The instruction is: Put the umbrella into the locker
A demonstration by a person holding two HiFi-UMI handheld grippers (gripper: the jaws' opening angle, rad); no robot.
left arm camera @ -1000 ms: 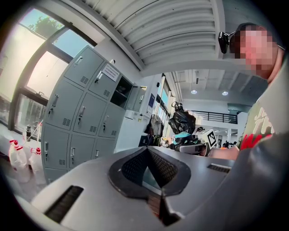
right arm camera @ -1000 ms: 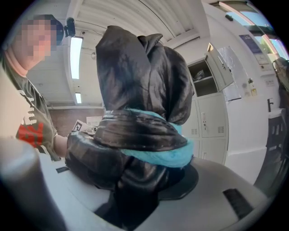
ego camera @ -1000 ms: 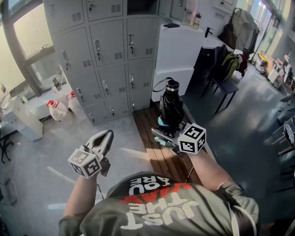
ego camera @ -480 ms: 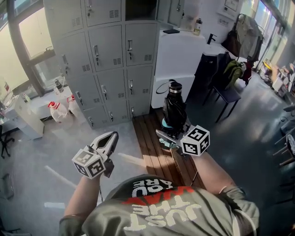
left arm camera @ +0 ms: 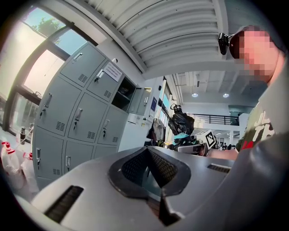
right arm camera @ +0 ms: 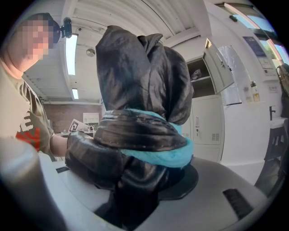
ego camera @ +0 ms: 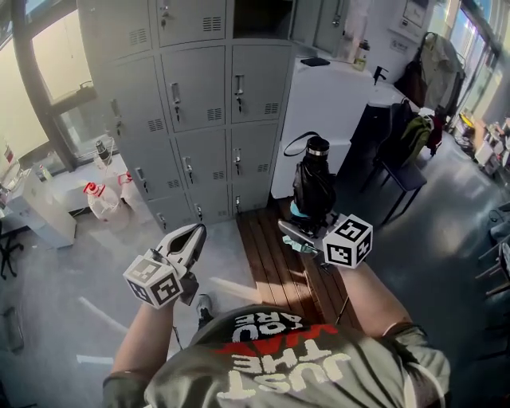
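The folded black umbrella (ego camera: 313,185), with a teal band and a silver ring at its top, stands upright in my right gripper (ego camera: 300,229), which is shut on its lower part. In the right gripper view the umbrella (right arm camera: 140,90) fills the middle and hides the jaws of that gripper (right arm camera: 140,180). My left gripper (ego camera: 190,239) hangs at the left, shut with nothing in it; its pads meet in the left gripper view (left arm camera: 148,155). Ahead stands the grey locker bank (ego camera: 203,103), with one open compartment (ego camera: 259,16) in the top row.
A white counter (ego camera: 335,96) adjoins the lockers on the right. Beyond it a dark chair (ego camera: 398,155) is draped with clothes. Spray bottles (ego camera: 100,199) stand on the floor at the left. Wooden slats (ego camera: 279,267) lie under my right arm.
Both grippers have moved forward towards the lockers, which now look nearer. The umbrella stays upright in the right gripper. A shoe now shows below the left gripper.
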